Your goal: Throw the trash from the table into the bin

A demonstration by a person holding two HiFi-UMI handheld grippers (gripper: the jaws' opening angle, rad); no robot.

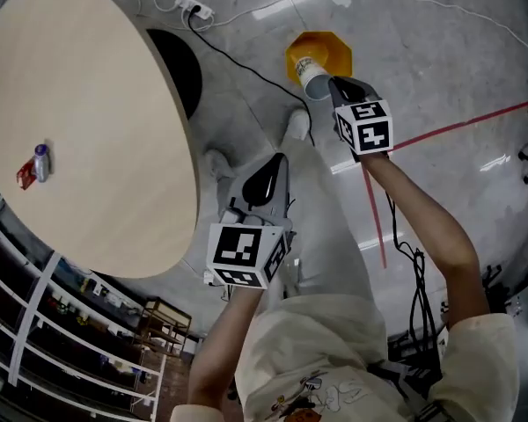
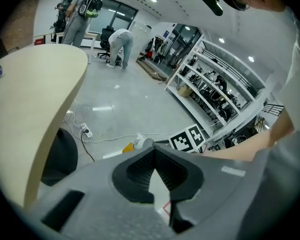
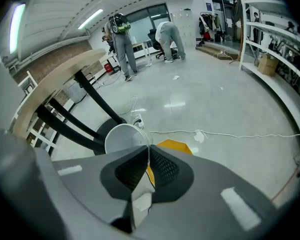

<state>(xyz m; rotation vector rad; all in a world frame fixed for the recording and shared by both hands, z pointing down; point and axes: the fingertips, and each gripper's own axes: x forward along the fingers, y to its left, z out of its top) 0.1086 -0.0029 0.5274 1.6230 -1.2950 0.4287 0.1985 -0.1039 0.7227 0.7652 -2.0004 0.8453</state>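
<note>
as the right hand-held gripper point(image 3: 146, 153) pinches its rim, the white paper cup point(image 1: 313, 79) tilts by the yellow bin point(image 1: 324, 47).

A: The table point(image 1: 88, 130)?
B: Pale wood, smooth and matt.
A: And the floor point(image 1: 449, 51)?
B: Grey, polished, glossy enough to mirror the ceiling lights.
A: The cup point(image 1: 314, 82)?
B: White paper, thin-walled, matt inside. The bin point(image 1: 334, 47) looks like yellow plastic, slightly shiny.
A: The right gripper point(image 3: 147, 148)?
B: Matt grey plastic shell. Its pads point(image 3: 162, 166) are black and ribbed, rubber by the look.
A: The trousers point(image 1: 321, 227)?
B: Pale cloth, creased.
A: The shelves point(image 3: 275, 86)?
B: White painted metal, it seems.
</note>
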